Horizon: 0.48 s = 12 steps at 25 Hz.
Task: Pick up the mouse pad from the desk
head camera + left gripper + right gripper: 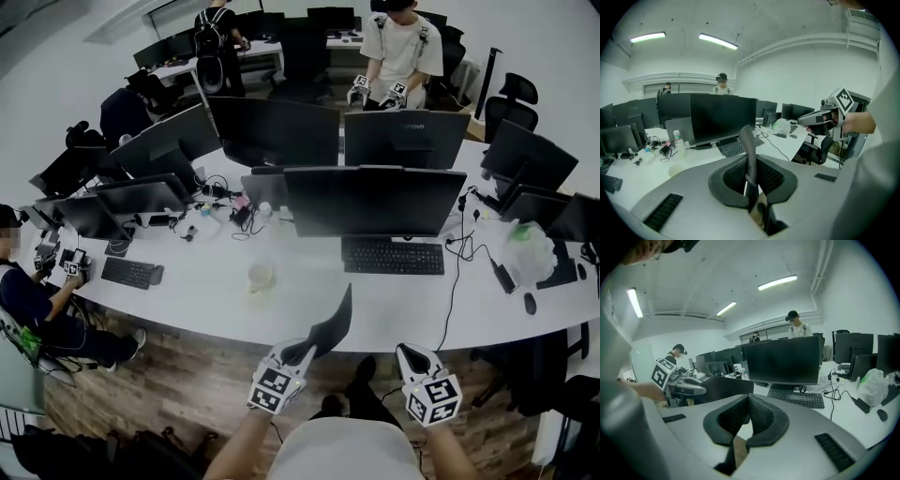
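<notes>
The mouse pad [330, 328], a thin dark sheet, hangs in the air in front of the white desk [309, 309], off its surface. My left gripper [300, 352] is shut on its lower end. In the left gripper view the pad [749, 150] stands edge-on between the ribbed pads [774, 179]. My right gripper [409, 353] is beside it on the right, shut, with nothing in it. The right gripper view shows its jaws [748, 401] closed together, and the pad [724, 387] held by the left gripper [704, 390] at the left.
A keyboard [392, 255] and a black monitor [375, 199] stand on the desk straight ahead, with a cream cup [261, 276] to their left. A mouse [530, 303] and cables lie at the right. A seated person [28, 291] is at the left, another stands behind [401, 47].
</notes>
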Available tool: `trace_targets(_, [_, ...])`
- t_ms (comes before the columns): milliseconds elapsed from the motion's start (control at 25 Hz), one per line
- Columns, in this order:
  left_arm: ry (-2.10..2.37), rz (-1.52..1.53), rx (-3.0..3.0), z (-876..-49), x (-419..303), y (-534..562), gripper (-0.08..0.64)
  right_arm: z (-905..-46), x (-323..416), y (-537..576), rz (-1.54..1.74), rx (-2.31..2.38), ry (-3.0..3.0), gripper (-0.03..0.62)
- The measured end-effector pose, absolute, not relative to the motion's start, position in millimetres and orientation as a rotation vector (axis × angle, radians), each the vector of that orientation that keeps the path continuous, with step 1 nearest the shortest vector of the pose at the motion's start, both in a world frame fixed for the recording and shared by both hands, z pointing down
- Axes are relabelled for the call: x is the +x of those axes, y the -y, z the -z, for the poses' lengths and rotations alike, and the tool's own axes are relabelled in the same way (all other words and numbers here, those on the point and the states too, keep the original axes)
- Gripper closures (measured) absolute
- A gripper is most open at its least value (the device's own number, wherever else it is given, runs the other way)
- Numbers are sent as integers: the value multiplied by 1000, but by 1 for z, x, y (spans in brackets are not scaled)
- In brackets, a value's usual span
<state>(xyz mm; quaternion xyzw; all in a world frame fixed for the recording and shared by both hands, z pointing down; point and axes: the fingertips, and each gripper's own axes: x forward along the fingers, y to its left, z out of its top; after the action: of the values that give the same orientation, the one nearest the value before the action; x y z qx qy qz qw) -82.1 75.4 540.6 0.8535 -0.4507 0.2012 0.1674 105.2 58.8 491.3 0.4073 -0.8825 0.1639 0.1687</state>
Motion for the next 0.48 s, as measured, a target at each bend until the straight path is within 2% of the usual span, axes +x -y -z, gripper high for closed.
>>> trace_targets(480, [1374,-526,2444,-507,-99,-103,515,-472,112,-87,-352,1160,2515,581])
